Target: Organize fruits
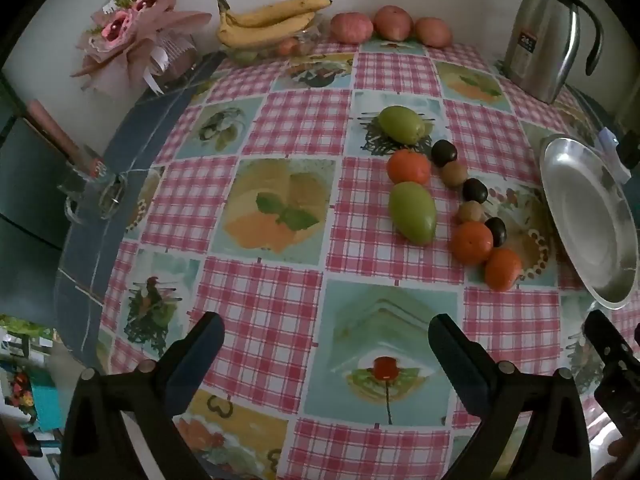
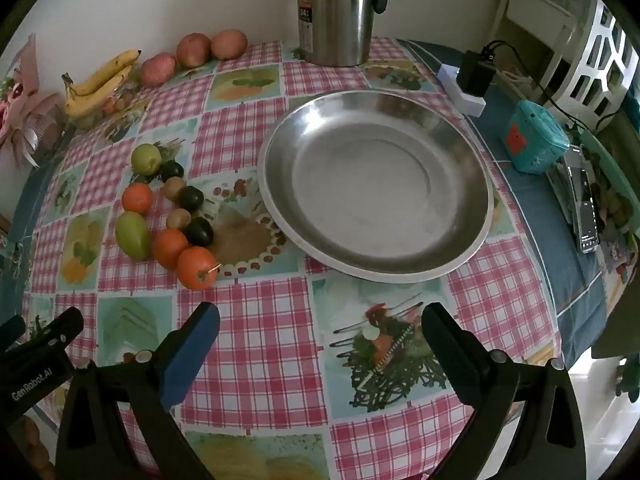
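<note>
A: Why were the small fruits bunched at centre-right of the left wrist view?

B: They looked set out for sorting. Two green fruits, one at (image 1: 401,124) and one at (image 1: 412,212), three oranges, the nearest at (image 1: 502,269), plus dark and brown little ones between them, all touching or just beside each other on the checked tablecloth (image 1: 280,128).

A: And the steel dish (image 2: 280,216)?

B: It sat empty in the middle of the right wrist view, just right of the cluster, so I judged it the place meant to receive them.

A: The grippers?

B: The left gripper (image 1: 326,334) had its jaws spread wide over bare cloth at the bottom of its frame, nothing between them. The right gripper (image 2: 320,324) was the same, poised below the dish. Neither touched any fruit.

A: The bananas (image 1: 266,20) and red apples (image 1: 392,22)?

B: Along the wall at the top, well apart from the cluster, beside a steel jug (image 2: 338,8).
</note>
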The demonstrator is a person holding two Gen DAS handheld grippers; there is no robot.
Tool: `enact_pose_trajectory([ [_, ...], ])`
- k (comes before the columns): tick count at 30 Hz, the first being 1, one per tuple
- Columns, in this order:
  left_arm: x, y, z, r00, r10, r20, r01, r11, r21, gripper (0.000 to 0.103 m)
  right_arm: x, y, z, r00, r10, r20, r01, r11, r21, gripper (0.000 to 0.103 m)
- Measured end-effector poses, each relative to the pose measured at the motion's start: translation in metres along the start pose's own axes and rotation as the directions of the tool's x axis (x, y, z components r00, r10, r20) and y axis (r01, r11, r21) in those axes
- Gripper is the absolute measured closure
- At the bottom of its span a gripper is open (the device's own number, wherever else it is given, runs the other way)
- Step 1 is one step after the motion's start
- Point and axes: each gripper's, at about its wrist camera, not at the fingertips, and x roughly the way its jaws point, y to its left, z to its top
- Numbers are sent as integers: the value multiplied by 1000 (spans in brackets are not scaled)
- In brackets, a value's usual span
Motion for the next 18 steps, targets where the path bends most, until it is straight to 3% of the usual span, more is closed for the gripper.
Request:
enact_pose_trajectory([
  [18,4,-9,-3,1000,-11,-9,11,1000,-6,0,1,1,1,1000,-2,-5,2,1000,0,2],
])
